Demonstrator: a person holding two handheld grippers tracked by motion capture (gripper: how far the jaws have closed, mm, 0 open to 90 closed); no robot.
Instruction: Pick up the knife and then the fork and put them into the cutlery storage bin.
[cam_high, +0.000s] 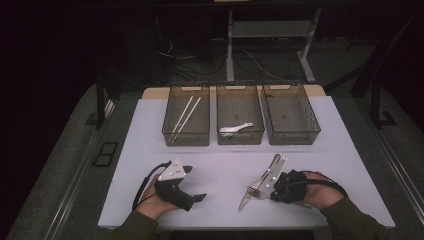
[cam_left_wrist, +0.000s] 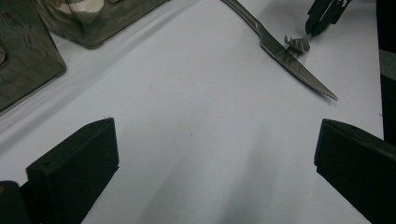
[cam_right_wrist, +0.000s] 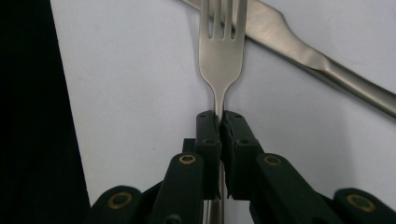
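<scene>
Shiny silver metal makes up the fork (cam_right_wrist: 221, 56), which has four thin prongs and a skinny neck. The right gripper (cam_right_wrist: 219, 122) pinches that neck tight between its black jaws. The fork's prongs lie across a silver knife (cam_high: 260, 182) on the white table (cam_high: 225, 170). The left gripper (cam_high: 200, 197) sits nearby with its jaws spread wide, holding nothing.

Three bins (cam_high: 239, 102) stand behind; chopsticks (cam_high: 185, 115) in left, spoon (cam_high: 235, 129) in middle; knife (cam_high: 260, 181) front right.
</scene>
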